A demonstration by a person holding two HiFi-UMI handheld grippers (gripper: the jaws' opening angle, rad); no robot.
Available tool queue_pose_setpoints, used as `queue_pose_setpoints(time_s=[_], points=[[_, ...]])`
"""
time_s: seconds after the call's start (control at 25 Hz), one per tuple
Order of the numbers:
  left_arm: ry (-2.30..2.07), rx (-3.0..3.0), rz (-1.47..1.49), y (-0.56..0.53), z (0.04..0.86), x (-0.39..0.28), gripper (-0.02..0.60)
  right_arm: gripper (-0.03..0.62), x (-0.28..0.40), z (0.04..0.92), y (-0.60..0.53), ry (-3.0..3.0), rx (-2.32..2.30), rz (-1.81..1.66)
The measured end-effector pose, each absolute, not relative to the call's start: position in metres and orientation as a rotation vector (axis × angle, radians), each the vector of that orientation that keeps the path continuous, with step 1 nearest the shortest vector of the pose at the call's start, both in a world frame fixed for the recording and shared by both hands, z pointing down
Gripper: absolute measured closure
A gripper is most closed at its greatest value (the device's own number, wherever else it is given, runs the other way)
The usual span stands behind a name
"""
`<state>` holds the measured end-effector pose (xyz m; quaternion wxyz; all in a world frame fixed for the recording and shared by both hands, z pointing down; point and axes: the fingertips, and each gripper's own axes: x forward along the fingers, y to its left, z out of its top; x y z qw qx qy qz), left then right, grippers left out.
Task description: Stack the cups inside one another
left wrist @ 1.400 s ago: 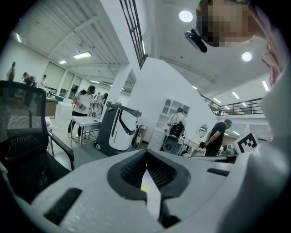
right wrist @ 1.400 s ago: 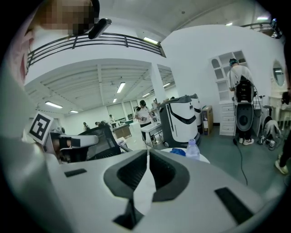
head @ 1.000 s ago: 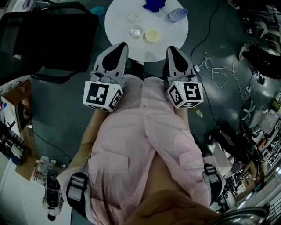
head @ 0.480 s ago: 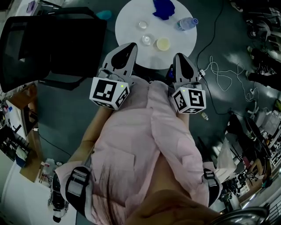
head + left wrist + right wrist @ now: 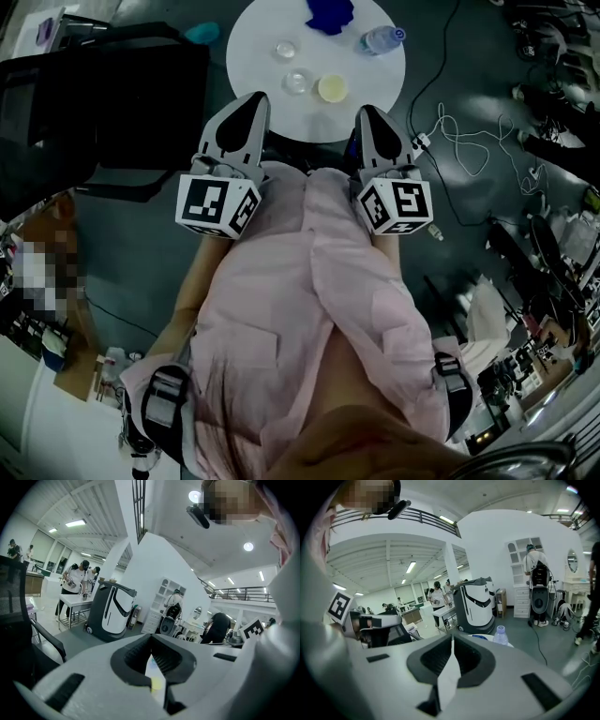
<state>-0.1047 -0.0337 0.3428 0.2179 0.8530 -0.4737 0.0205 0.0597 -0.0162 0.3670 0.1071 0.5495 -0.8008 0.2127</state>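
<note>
Three small cups stand on a round white table (image 5: 262,28) in the head view: a clear cup (image 5: 284,50) farthest, a second clear cup (image 5: 297,82) nearer, and a pale yellow cup (image 5: 331,88) to its right. All stand apart, none inside another. My left gripper (image 5: 251,101) and right gripper (image 5: 366,112) hover side by side at the table's near edge, short of the cups. Both are shut with nothing in them. In the left gripper view the left gripper (image 5: 154,667) shows only a thin slit between its pads. In the right gripper view the right gripper (image 5: 450,667) looks the same.
A blue crumpled thing (image 5: 330,13) and a water bottle (image 5: 380,39) lie at the table's far side; the bottle (image 5: 500,634) also shows past the right jaws. A black chair (image 5: 103,94) stands left of the table. Cables (image 5: 469,141) trail on the floor to the right.
The head view swung right and back again. Both grippers keep much the same places at the table's near edge, still shut. The cups have not moved.
</note>
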Motion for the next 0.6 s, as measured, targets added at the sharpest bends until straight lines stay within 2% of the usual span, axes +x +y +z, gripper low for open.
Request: queue_pose_setpoints(time_s=[0.6], points=[[-1.375,2.310,0.017,-0.038,0.337,-0.085,0.566,0.559,0.085,0.363,-0.031,-2.381,1.553,0.624]])
